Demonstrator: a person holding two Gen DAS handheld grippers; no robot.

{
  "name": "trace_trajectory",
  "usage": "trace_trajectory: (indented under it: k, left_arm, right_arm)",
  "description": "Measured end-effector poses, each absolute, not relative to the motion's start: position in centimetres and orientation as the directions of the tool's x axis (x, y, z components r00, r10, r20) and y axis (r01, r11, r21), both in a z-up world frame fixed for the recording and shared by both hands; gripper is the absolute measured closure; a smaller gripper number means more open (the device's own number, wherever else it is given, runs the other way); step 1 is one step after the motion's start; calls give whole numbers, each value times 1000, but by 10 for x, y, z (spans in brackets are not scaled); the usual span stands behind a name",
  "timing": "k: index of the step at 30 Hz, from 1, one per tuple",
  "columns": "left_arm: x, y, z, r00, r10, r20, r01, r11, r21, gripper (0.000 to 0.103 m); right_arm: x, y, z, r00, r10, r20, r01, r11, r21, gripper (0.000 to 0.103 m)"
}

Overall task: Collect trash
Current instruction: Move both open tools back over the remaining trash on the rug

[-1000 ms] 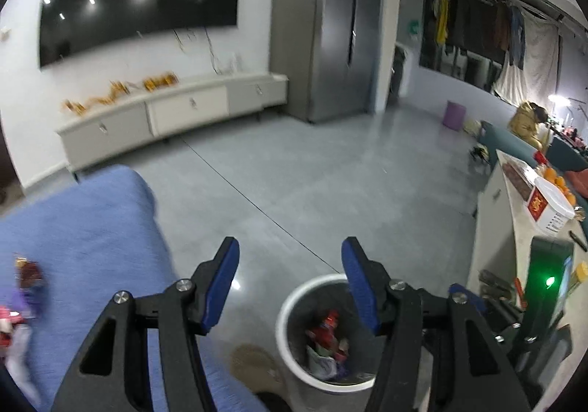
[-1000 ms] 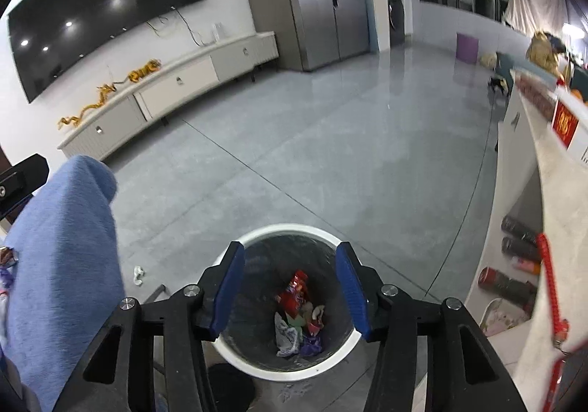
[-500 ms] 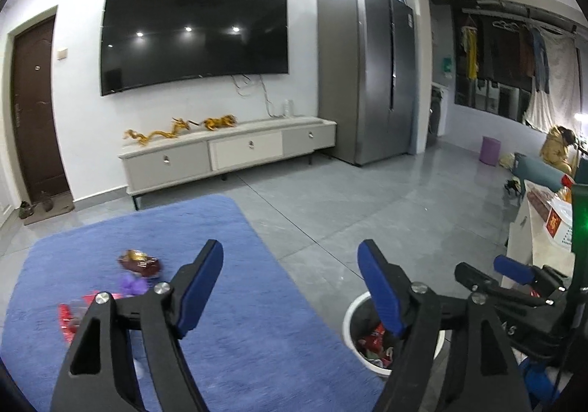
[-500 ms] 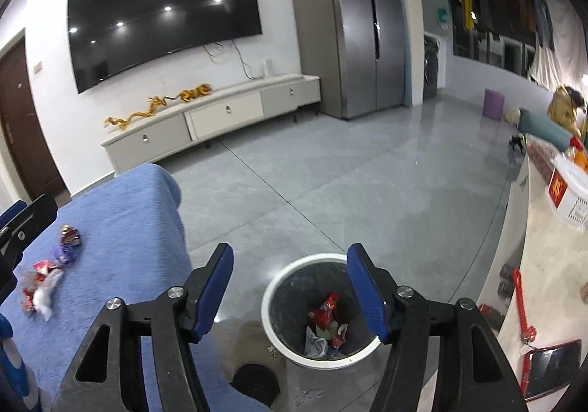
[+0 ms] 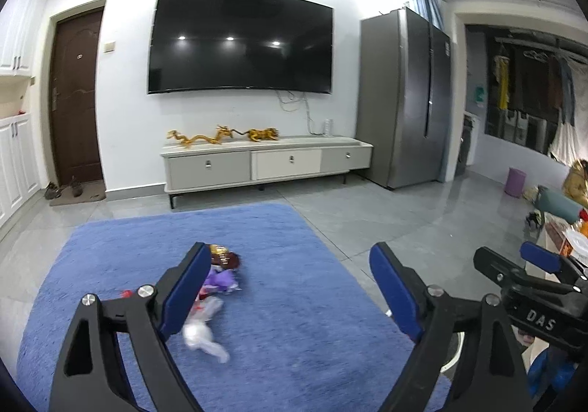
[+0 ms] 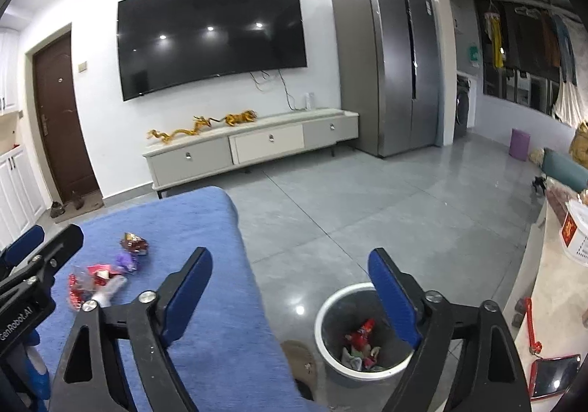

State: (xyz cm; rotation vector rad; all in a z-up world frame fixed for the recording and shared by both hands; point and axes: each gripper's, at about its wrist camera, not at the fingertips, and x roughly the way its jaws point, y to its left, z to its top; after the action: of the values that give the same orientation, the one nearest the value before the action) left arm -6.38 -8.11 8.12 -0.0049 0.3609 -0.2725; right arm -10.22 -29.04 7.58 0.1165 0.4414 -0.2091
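We hold two tools, one in each hand, and both have their jaws wide and opening further, with nothing gripped between the blue pads. The left tool (image 5: 290,287) hangs over a blue cloth-covered surface (image 5: 294,338). Just past its left finger (image 5: 183,292) lies the trash, a loose cluster of wrappers. We count about five pieces there, though motion blur and the finger hide part of the heap. Nearest is a white crumpled wrapper (image 5: 202,333), smeared by blur. Beside it lies a red wrapper (image 6: 96,272), clear only from the right wrist, along with a second red, shiny scrap (image 6: 75,289) at the cluster's left edge. Then comes a purple wrapper (image 5: 219,281), crinkled and glossy. Farthest is a dark brown wrapper (image 5: 225,257) with a gold end.

The right tool (image 6: 290,287) points past the surface's right edge toward the grey tiled floor (image 6: 404,213). Its right finger overlaps the rim of one round bin (image 6: 332,309), white-rimmed with dark inner walls, standing on the floor beside the surface. Inside the bin lies more trash (image 6: 362,344), red and pale scraps piled at the bottom.

Farther off, one low TV cabinet (image 5: 268,162) with three drawers stands against the white wall, carrying gold dragon figures (image 5: 220,135). One large black television (image 5: 239,44) hangs above it. To the right stands one steel refrigerator (image 5: 404,99), and to the left one brown door (image 5: 75,96).
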Motion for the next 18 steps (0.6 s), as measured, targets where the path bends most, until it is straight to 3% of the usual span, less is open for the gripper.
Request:
trace_trajectory:
  k: [10, 18]
  left_arm:
    - [-69, -16, 77, 918, -201, -341, 178, 979, -99, 14]
    - [-62, 50, 63, 915, -156, -371, 110, 984, -140, 14]
  right_arm:
    - [-104, -241, 88, 913, -84, -399, 123, 990, 72, 0]
    - [-97, -207, 94, 932, -35, -361, 59, 997, 55, 0]
